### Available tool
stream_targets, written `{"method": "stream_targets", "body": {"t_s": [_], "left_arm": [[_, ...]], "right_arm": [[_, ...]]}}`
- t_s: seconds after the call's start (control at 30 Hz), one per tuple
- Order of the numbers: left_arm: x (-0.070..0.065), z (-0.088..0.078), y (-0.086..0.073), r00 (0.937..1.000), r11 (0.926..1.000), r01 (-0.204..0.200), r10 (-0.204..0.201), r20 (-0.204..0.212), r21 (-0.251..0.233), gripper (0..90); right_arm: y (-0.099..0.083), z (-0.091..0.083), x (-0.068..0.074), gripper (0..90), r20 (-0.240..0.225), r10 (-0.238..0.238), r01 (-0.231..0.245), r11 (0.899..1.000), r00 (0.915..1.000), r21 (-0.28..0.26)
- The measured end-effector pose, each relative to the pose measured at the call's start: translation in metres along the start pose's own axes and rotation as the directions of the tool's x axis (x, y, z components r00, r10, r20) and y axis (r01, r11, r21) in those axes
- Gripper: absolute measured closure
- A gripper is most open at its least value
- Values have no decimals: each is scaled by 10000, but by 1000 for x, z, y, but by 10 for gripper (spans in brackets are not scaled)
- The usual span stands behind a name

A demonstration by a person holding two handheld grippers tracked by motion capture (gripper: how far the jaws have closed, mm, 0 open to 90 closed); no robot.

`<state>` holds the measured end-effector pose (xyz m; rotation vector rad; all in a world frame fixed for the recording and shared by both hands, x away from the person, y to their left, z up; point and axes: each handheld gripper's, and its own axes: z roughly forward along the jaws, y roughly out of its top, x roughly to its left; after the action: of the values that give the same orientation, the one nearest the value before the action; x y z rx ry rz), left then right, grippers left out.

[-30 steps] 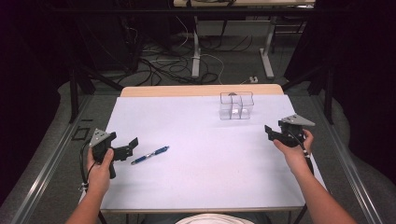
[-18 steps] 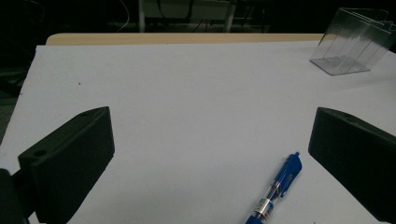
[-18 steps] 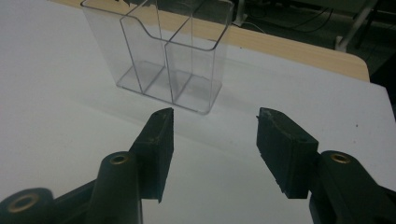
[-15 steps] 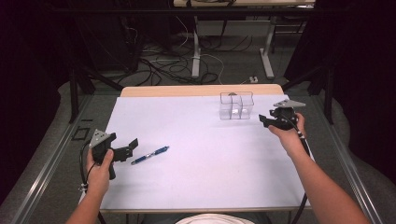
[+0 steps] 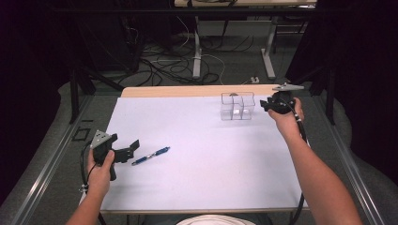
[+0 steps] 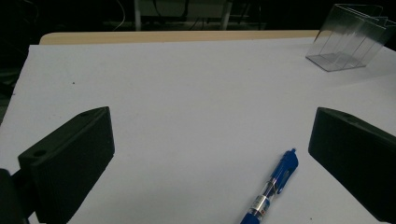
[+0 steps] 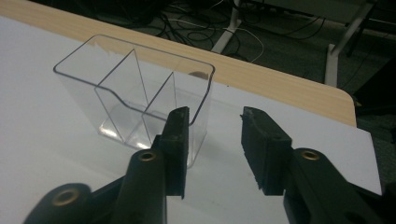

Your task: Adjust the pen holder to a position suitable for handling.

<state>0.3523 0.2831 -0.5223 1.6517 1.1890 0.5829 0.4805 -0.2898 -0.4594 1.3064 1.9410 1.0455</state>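
A blue pen [image 5: 151,155] lies flat on the white table surface [image 5: 202,154], toward the near left part of it, its length running diagonally. In the left gripper view the pen [image 6: 273,186] sits low between the two black jaws, nearer the right-hand one, touching neither; its clear barrel section and blue clip are visible.

The left gripper [image 5: 126,151] is held in the person's left hand [image 5: 99,168] just beside the pen, jaws pointing toward it. The jaws stand wide apart and hold nothing. A grey three-cornered plate sits on top of the gripper, and a cable loops down from it at the table's left edge.

A clear plastic organizer [image 5: 238,106] with inner dividers stands upright at the far right of the white surface, well apart from the pen. Its compartments look empty in the right gripper view [image 7: 135,88]; in the left gripper view it appears at the upper right [image 6: 348,44].

The right gripper [image 5: 268,106] is held in the right hand [image 5: 287,117] just beside the organizer's right side. Its jaws are parted with a moderate gap, nothing between them. Whether the left-hand jaw touches the organizer wall cannot be told.

Beyond the white surface a strip of bare wooden tabletop [image 5: 187,91] shows along the far edge. Cables [image 5: 164,65] lie on the floor behind the table.
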Motion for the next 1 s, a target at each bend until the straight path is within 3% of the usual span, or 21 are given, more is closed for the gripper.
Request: {"method": "stream_targets", "body": {"t_s": [0.2,0.37,0.57,1.0], "left_arm": [[0,1,0,10000,10000,-17,17,-5,33,2],[-1,2,-2,9999,9999,167,-167,10,-7,2],[-1,1,-2,10000,9999,65,-66,37,91,2],[1,1,-4,9997,9997,223,-223,18,138,2]], "right_arm": [[5,13,-4,738,66,-73,70,9990,10000,436],[8,24,-6,809,165,98,-100,9999,9998,117],[5,36,-7,893,367,186,-191,9997,9992,124],[-3,63,-9,900,278,166,-173,9996,9995,245]]}}
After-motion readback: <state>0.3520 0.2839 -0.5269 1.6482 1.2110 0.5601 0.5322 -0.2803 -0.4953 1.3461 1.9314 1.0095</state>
